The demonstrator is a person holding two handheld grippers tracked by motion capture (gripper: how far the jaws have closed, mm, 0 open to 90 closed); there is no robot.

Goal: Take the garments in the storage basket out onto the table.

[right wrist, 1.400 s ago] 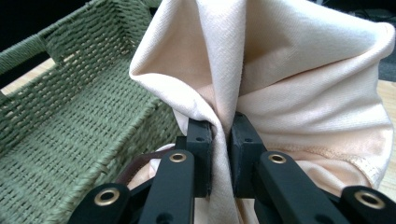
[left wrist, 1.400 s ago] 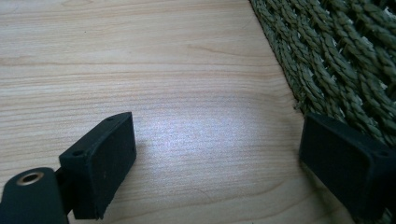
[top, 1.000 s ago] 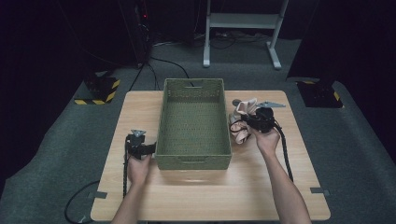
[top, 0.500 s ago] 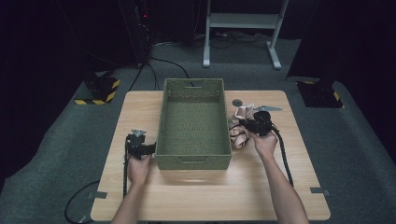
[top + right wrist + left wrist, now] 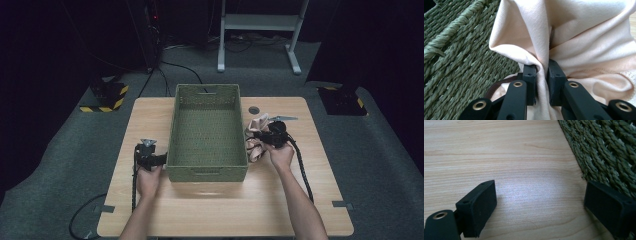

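In the right gripper view the pale pink cloth [image 5: 584,37] runs off the top and right edges, so its full shape cannot be told, and the fold pinched between the black jaws of the right gripper [image 5: 541,75] hides whatever lies behind it. A dark brown strap [image 5: 495,88] shows at the cloth's lower left — too little of it to say what it belongs to. The woven green basket [image 5: 454,55] is cut off at the left.

In the left gripper view the right-hand jaw of the left gripper [image 5: 539,207] is clipped by the frame's edge.

In the high view a small round dark thing [image 5: 254,109] on the wooden table [image 5: 210,210] is too small to identify — likewise the grey sliver [image 5: 285,118] beyond the cloth.
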